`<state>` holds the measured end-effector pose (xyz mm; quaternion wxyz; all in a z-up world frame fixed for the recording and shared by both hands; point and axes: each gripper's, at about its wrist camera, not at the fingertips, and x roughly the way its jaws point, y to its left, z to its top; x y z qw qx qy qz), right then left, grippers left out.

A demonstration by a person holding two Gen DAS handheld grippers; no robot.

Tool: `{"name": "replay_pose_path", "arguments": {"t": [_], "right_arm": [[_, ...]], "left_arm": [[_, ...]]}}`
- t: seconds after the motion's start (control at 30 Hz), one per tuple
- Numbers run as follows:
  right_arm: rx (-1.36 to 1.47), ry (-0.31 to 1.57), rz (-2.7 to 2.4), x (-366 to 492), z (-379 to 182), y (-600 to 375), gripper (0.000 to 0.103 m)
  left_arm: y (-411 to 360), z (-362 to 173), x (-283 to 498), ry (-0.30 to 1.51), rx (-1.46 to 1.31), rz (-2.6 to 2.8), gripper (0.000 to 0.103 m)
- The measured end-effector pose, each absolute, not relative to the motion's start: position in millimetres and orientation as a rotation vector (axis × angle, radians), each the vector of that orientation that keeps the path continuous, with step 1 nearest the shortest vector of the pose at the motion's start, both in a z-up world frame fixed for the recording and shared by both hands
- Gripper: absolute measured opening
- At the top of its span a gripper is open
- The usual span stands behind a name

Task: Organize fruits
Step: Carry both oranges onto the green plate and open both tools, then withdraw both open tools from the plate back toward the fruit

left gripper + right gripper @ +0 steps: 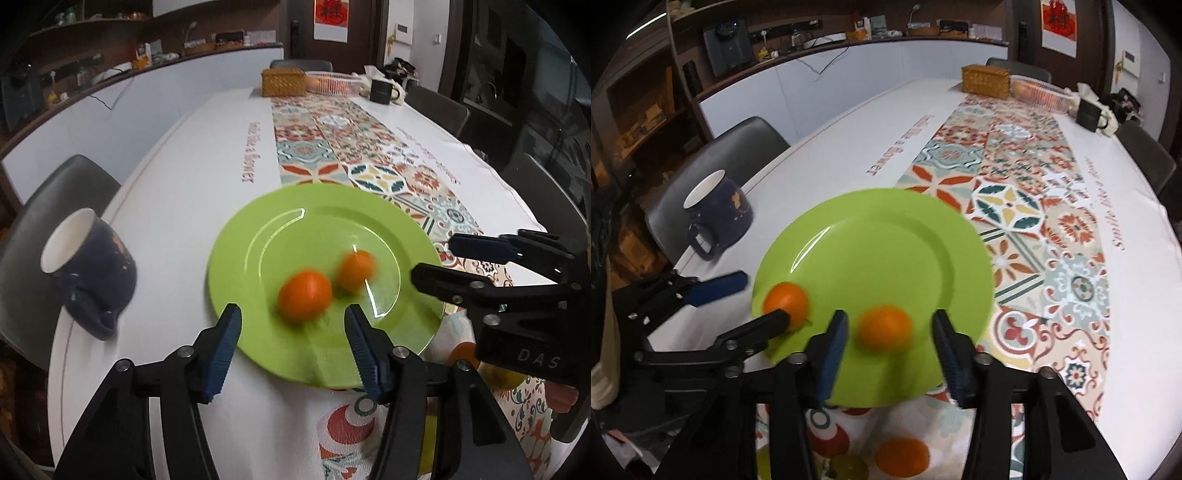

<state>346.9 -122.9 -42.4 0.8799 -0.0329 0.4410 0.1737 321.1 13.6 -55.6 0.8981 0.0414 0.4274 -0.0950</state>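
Note:
Two orange fruits lie on a green plate (325, 221) on the white tablecloth. In the left wrist view one fruit (304, 295) sits just ahead of my open left gripper (293, 325), between its blue pads, and the other fruit (356, 269) lies to its right. My right gripper (432, 262) reaches in from the right, open. In the right wrist view my right gripper (890, 332) is open around one fruit (884, 326) on the plate (886, 240). The second fruit (785, 301) lies at the left rim, by my left gripper (759, 299). Both fruits are blurred.
A dark blue mug (88, 266) stands left of the plate, also in the right wrist view (718, 216). A patterned runner (1015, 184) crosses the table. A wicker box (283, 82), a basket and a black cup (380, 91) stand at the far end. Chairs surround the table.

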Motion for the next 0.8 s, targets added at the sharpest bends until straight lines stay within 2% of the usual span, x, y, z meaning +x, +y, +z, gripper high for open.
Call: {"name": "replay_pose_path", "arguments": {"t": [0.17, 0.3, 0.47, 0.8], "right_arm": [[-0.083, 0.843, 0.337, 324, -24, -134, 0.054], [-0.089, 0.788, 0.331, 300, -10, -142, 0.061], [-0.075, 0.739, 0.328, 268, 5, -154, 0.061], [-0.056, 0.691, 0.31, 217, 21, -181, 0.063]], "left_arm": [[12, -39, 299, 0.837, 0.104, -0.162, 0.066], [6, -21, 270, 0.78, 0.126, -0.139, 0.071], [0, -5, 243, 0.751, 0.115, -0.131, 0.076], [-18, 21, 192, 0.7, 0.077, -0.124, 0.078]]}}
